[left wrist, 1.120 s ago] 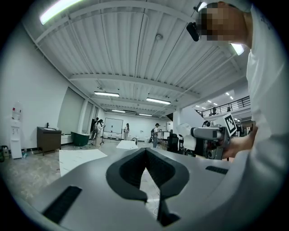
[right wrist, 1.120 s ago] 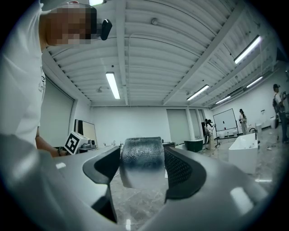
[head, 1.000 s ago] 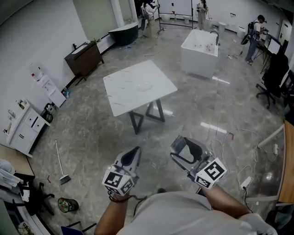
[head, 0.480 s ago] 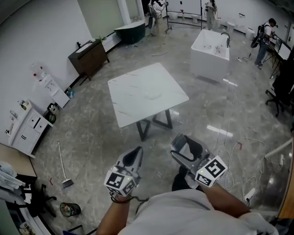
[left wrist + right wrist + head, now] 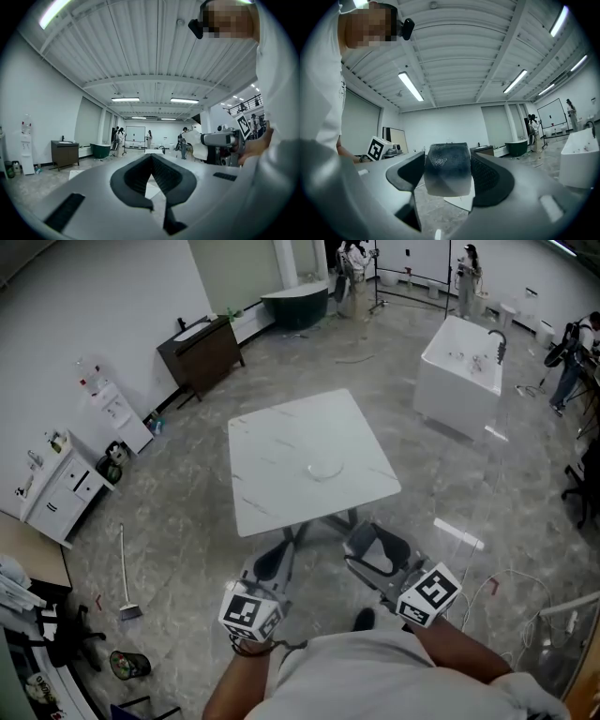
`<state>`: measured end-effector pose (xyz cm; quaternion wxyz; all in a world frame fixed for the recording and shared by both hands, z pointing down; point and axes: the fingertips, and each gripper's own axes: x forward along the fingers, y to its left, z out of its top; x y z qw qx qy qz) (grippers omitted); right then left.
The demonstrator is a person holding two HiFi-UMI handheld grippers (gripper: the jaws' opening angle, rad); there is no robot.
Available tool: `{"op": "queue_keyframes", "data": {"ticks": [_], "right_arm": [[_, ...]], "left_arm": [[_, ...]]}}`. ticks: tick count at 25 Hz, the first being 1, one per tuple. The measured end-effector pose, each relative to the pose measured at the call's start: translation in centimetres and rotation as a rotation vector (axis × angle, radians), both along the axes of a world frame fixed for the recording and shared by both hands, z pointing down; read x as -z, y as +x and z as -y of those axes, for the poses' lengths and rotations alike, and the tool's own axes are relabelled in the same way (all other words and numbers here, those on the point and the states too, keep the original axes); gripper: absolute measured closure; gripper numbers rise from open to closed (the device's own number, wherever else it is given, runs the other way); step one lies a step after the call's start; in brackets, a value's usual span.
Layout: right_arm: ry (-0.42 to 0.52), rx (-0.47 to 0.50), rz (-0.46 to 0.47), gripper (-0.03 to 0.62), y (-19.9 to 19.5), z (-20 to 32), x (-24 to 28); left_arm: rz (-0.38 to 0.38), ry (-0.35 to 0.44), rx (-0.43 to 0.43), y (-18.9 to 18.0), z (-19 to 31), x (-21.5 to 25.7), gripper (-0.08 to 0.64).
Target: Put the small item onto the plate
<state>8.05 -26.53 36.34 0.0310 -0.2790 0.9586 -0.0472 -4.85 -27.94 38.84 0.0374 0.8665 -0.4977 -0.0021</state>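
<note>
A white marble-look table [image 5: 272, 474] stands ahead on the grey floor, with a clear glass plate [image 5: 326, 469] near its middle. My right gripper [image 5: 377, 547] is held low in front of my body, well short of the table. It is shut on a small dark, rounded item [image 5: 446, 173], which fills the gap between the jaws of the right gripper [image 5: 447, 161]. Beside it, my left gripper [image 5: 277, 557] points at the table too. In the left gripper view the left gripper [image 5: 152, 157] has its jaws together and nothing between them.
A white bathtub [image 5: 459, 376] stands beyond the table at the right, a dark cabinet [image 5: 202, 352] and a green tub [image 5: 295, 304] by the far wall. A broom [image 5: 125, 577] and white cabinets [image 5: 61, 488] are at the left. Cables [image 5: 506, 582] lie on the floor at the right.
The table and plate have come nearer and lower in the head view as I walk toward them. Both grippers keep their pose, and the right one still holds the item.
</note>
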Motion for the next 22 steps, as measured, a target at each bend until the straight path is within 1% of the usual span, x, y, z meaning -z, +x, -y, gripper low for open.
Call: {"op": "queue_keyframes", "data": {"ticks": [2, 6, 11, 15, 19, 22], "right_arm": [[-0.003, 0.021, -0.006, 0.296, 0.7, 3.0, -0.3], [-0.023, 0.044, -0.009, 0.296, 0.9, 9.0, -1.3], [-0.046, 0.047, -0.026, 0.296, 0.6, 16.4, -2.3], [-0.053, 0.036, -0.040, 0.296, -0.8, 22.3, -3.5], [-0.070, 0.011, -0.045, 0.296, -3.1, 29.0, -4.5], [-0.076, -0.019, -0.063, 0.296, -4.9, 34.4, -5.3]], "left_arm": [[-0.007, 0.003, 0.023, 0.5, 2.9, -0.2, 0.552], [0.025, 0.002, 0.052, 0.5, 8.0, -0.8, 0.552], [0.006, -0.006, 0.072, -0.6, 15.0, -1.0, 0.552], [-0.005, -0.013, 0.057, -1.8, 21.2, -2.3, 0.552], [-0.026, -0.029, 0.020, -3.5, 28.6, -4.0, 0.552], [-0.028, -0.040, -0.009, -5.0, 34.4, -4.8, 0.552]]}}
